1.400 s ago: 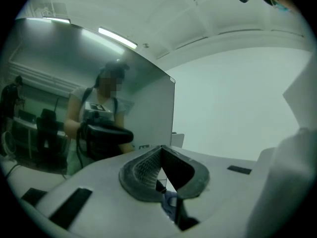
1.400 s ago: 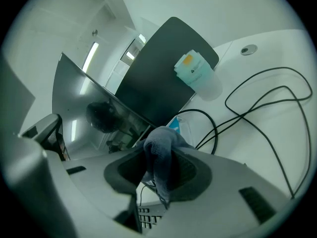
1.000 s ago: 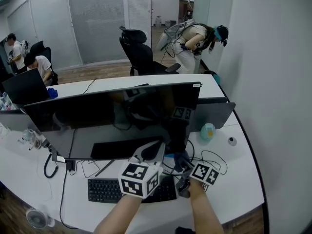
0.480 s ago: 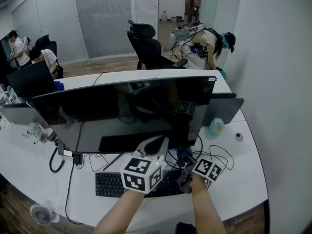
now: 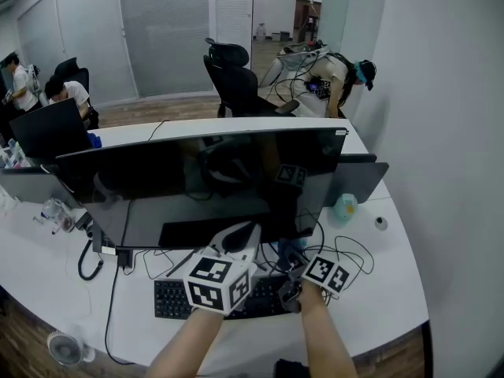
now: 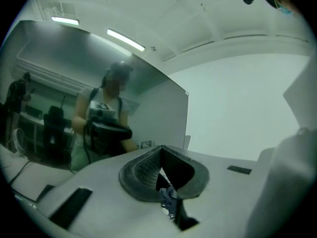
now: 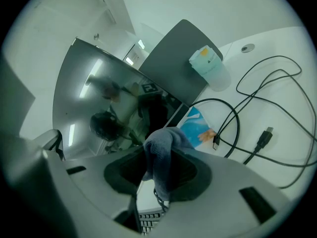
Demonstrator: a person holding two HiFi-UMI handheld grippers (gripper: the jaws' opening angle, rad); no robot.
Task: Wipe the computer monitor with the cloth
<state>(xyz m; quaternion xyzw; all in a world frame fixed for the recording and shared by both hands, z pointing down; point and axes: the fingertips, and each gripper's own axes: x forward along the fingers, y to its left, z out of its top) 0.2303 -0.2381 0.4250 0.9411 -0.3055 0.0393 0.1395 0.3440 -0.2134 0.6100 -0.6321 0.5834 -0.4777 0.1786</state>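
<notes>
One cloth [image 7: 163, 143] in right claw [image 7: 159, 175], near monitor [image 5: 205, 181]

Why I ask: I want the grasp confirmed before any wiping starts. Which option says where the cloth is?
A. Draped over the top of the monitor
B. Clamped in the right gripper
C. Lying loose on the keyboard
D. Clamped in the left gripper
B: the right gripper view shows the grey-blue cloth bunched and pinched between the jaws of the right gripper.
</notes>
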